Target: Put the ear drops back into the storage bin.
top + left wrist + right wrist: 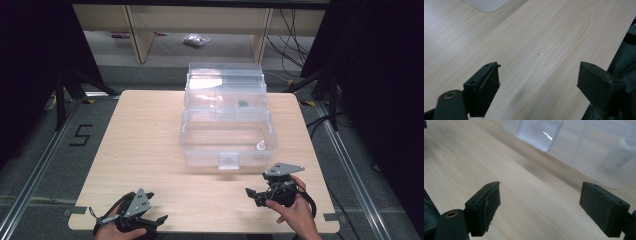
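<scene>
Left gripper (159, 220) and right gripper (249, 192) (2, jaws spread, nothing pinched) low over table (145, 145), near clear box (227, 142).

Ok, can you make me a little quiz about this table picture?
1. True or false: the right gripper has its jaws shut.
2. What small white thing stands inside the clear box?
A bottle, B spoon, C ball.
3. Fill in: both grippers hover over the wooden ____.

Key:
1. False; both it and the left gripper are open, holding nothing.
2. A, a small bottle near the box's front right corner.
3. table.
</scene>
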`<state>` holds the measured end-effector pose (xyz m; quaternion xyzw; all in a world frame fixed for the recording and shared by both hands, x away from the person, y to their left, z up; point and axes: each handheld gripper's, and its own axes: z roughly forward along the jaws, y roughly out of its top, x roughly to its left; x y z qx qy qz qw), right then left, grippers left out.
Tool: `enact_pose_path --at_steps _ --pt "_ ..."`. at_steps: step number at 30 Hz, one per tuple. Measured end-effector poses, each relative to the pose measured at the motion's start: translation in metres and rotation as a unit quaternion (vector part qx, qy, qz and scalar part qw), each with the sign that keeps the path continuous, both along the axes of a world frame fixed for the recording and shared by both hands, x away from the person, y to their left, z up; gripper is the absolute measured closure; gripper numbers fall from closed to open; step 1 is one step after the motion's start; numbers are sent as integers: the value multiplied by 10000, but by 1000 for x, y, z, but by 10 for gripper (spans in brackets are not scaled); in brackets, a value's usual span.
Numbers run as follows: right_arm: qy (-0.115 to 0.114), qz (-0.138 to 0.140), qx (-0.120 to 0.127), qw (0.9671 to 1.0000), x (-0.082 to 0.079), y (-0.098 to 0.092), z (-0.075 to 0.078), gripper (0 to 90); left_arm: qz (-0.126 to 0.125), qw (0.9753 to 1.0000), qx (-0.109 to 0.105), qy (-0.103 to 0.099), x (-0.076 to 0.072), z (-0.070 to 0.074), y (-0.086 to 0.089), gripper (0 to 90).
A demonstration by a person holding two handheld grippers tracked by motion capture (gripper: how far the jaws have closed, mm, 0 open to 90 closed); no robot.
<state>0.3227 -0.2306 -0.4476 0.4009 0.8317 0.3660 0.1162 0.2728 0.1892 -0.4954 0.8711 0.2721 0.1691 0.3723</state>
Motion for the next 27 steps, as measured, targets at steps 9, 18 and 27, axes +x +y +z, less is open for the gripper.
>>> enact_pose_path --at_steps 9,18,27 --pt "153 -29 -97 9998 -11 -6 -19 173 7 9998 -120 128 1 -3 -3 170" --pt "203 24 -325 9993 -14 -4 -34 176 -112 9999 6 82 7 -7 -4 169" --pt "311 62 -492 9983 -14 -7 -41 186 -100 9998 35 163 9 -8 -4 168"
